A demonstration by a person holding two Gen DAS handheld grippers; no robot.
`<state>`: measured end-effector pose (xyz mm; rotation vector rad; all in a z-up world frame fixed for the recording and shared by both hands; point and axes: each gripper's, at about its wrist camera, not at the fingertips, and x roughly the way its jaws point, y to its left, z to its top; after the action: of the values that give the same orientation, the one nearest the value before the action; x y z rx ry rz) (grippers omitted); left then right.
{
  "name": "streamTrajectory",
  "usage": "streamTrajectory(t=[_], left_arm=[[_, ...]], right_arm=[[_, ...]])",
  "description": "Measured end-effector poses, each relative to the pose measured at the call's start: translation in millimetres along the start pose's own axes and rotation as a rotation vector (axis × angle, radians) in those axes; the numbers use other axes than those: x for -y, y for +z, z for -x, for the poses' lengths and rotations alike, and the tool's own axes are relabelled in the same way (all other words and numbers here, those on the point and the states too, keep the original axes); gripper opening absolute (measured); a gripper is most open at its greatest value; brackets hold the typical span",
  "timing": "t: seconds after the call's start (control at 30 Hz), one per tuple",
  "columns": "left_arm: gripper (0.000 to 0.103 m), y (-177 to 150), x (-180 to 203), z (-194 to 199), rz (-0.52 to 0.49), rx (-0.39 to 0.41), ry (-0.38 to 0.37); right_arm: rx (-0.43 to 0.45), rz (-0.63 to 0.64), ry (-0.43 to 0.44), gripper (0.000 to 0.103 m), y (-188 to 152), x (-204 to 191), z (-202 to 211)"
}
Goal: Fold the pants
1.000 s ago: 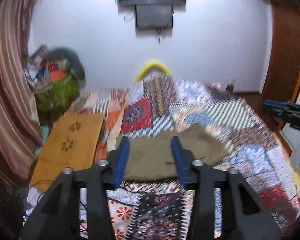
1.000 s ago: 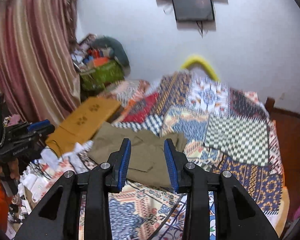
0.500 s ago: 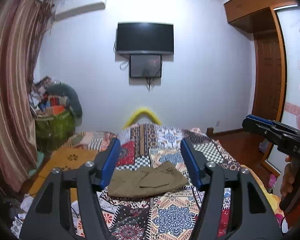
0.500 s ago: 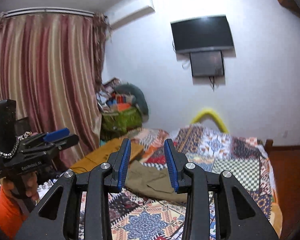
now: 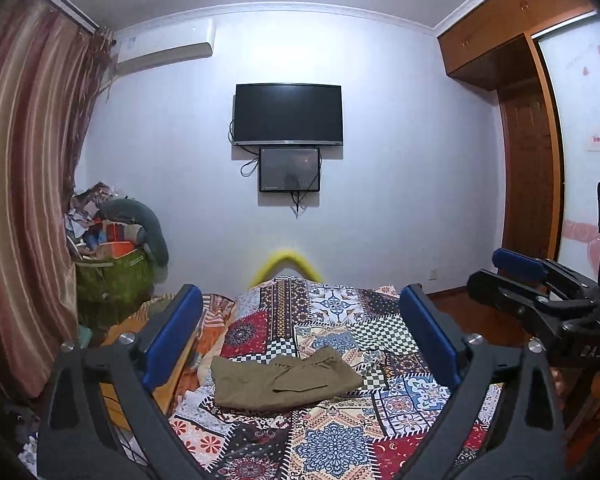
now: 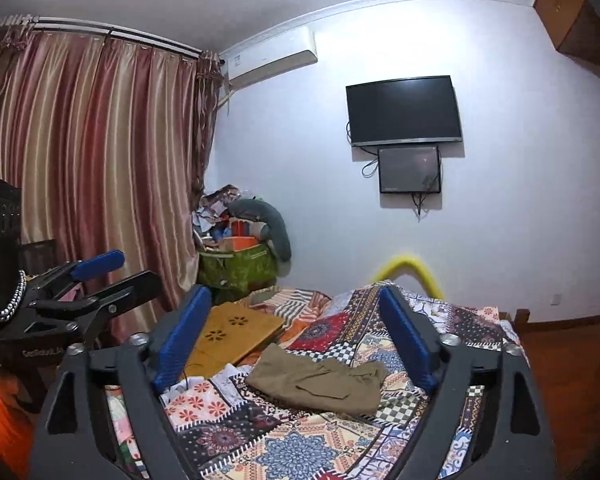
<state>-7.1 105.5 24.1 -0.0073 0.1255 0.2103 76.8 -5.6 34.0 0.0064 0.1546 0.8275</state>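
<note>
Olive-brown pants (image 5: 284, 380) lie folded into a flat bundle on the patchwork bedspread (image 5: 332, 436); they also show in the right wrist view (image 6: 320, 380). My left gripper (image 5: 300, 320) is wide open and empty, held well back and above the pants. My right gripper (image 6: 296, 320) is also wide open and empty, away from the pants. The right gripper shows at the right edge of the left wrist view (image 5: 540, 292), and the left gripper at the left edge of the right wrist view (image 6: 96, 284).
A wooden lap tray (image 6: 232, 336) lies at the bed's left side. A green bag piled with clutter (image 6: 240, 264) stands in the corner by striped curtains (image 6: 92, 184). A TV (image 5: 288, 114) hangs on the far wall. A wooden wardrobe (image 5: 528, 152) is at right.
Both grippers pulled back and up from the pants and opened wide. The pants stay folded on the bed.
</note>
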Motion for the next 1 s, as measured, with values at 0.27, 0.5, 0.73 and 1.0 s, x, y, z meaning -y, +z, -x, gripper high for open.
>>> streamTrajectory(t=[0.27, 0.5, 0.73, 1.0], left_arm=[[0.102, -3.7, -5.1, 1.1, 0.021, -0.009, 0.000], [0.102, -6.4, -6.4, -1.0, 0.024, -0.013, 0.001], [0.102, -7.6, -5.4, -1.6, 0.026, -0.013, -0.001], [0.102, -9.4, -3.7, -5.2, 0.025, -0.017, -0.006]], right_arm=[[0.000, -0.005, -0.031, 0.103, 1.0, 1.4, 4.2], [-0.012, -0.011, -0.038, 0.103, -3.8, 1.9, 5.7], [-0.020, -0.012, -0.045, 0.103, -5.0, 1.4, 7.2], [-0.031, -0.017, -0.052, 0.103, -3.3, 2.8, 7.9]])
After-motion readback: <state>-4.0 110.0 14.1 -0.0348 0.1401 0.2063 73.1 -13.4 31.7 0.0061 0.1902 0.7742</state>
